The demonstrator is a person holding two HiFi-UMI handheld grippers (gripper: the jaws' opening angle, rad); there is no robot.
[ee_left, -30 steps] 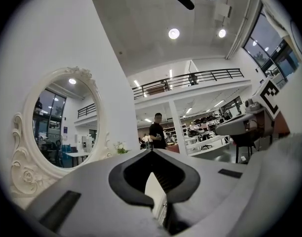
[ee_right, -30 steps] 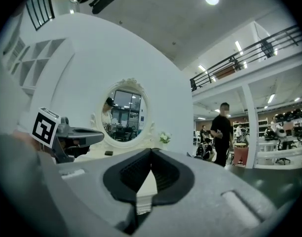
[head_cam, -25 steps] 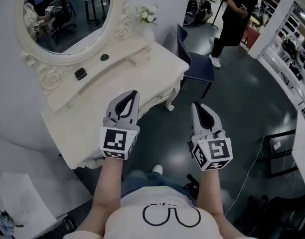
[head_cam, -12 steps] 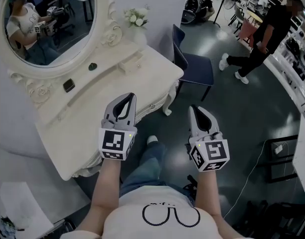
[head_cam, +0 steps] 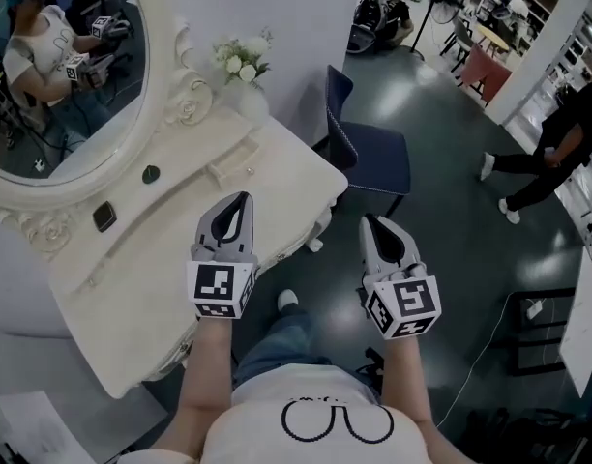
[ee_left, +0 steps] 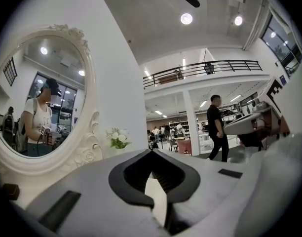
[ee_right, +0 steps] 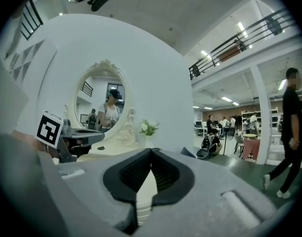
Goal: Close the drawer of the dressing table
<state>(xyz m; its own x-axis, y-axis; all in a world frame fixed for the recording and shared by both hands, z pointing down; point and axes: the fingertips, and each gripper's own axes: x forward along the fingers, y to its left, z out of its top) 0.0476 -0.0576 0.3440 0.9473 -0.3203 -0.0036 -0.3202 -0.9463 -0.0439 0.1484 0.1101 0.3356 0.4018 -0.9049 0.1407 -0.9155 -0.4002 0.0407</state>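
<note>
Ahead-left of the clenched, empty left gripper [head_cam: 237,205] lies the dressing table [head_cam: 288,167], the right gripper [head_cam: 371,228] equally clenched and empty, likely poised for pushing the drawer shut.

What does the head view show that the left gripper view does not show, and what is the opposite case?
Only the head view shows the dressing table's top from above, both marker cubes and the person's forearms. Only the left gripper view shows the ceiling lights and the balcony railing. Both show the left gripper, shut and empty, the oval mirror, the flowers and a walking person.
</note>
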